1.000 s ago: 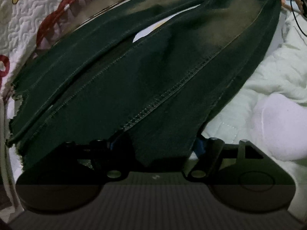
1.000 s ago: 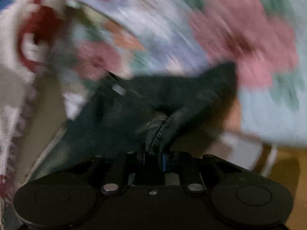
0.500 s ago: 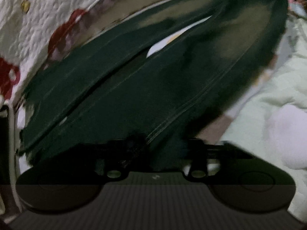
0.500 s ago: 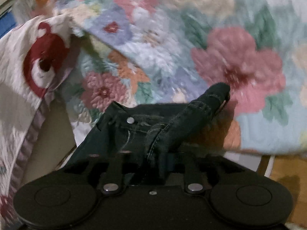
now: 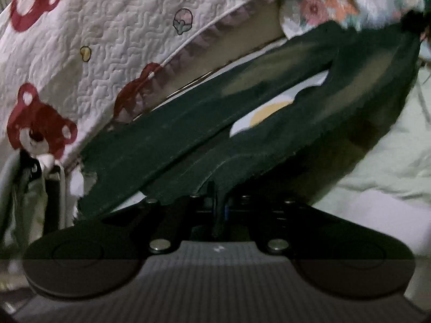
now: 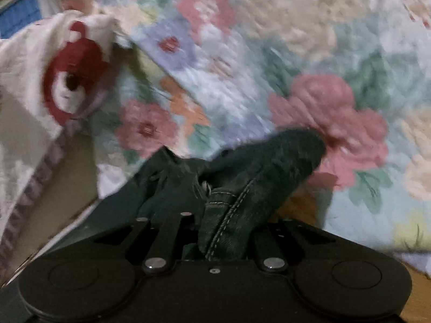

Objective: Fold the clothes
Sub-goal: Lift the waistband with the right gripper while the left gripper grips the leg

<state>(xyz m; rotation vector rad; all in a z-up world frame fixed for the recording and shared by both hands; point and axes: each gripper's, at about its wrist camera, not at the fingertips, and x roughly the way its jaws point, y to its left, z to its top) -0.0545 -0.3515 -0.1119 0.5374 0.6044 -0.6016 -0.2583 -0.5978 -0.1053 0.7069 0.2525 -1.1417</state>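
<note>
A pair of dark green jeans (image 5: pixel 204 134) is stretched between my two grippers above the bed. In the left wrist view both legs run away toward the upper right, with a gap between them. My left gripper (image 5: pixel 218 204) is shut on the hem end of one leg; its fingers are hidden under the cloth. In the right wrist view my right gripper (image 6: pixel 221 228) is shut on the waistband of the jeans (image 6: pixel 242 183), near the button and stitched seam. A fold of denim sticks up to the right.
A white quilt with red bears (image 5: pixel 94 53) lies at the left; it also shows in the right wrist view (image 6: pixel 54 80). A floral quilt (image 6: pixel 269 67) fills the background. A pale green blanket (image 5: pixel 390 148) lies at the right. A chair frame (image 5: pixel 54 193) stands at the bed's edge.
My left gripper has closed tighter on the leg hem and dropped lower, so the jeans now stretch flatter. My right gripper has shifted with the waistband over the floral quilt.
</note>
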